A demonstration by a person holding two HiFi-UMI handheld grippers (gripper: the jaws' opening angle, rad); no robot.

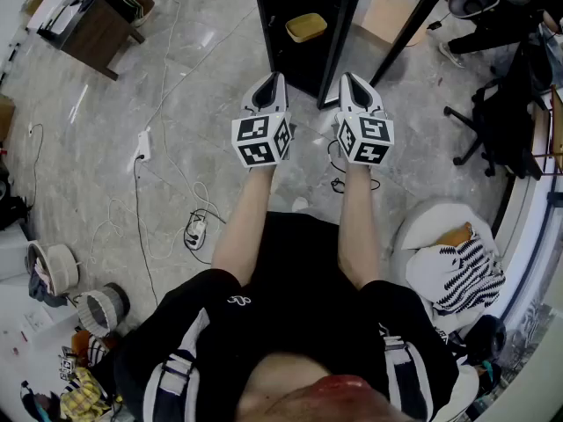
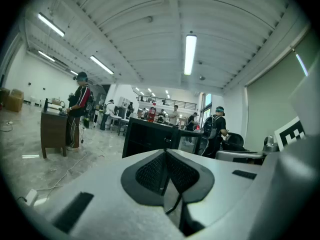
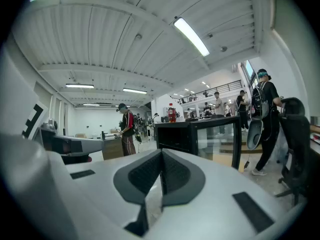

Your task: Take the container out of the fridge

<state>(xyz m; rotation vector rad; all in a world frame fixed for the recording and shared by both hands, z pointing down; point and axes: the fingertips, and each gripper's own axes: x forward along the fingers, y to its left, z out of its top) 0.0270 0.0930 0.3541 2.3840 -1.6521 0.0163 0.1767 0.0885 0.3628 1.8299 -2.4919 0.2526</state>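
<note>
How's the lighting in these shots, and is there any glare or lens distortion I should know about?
Head view: even overhead light, a pale sheen on the marble floor, edges bowed by the wide lens. Left gripper view: black rounded corners, and the ceiling strip light is blown out white. Right gripper view: the same dark corners, and the glass fridge door carries reflections.

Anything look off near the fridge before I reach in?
Nothing looks spilled or damaged. The yellow container sits level inside the fridge, whose glass door appears to be swung open. The only untidy thing is the loose cables trailing across the floor on the person's left.
</note>
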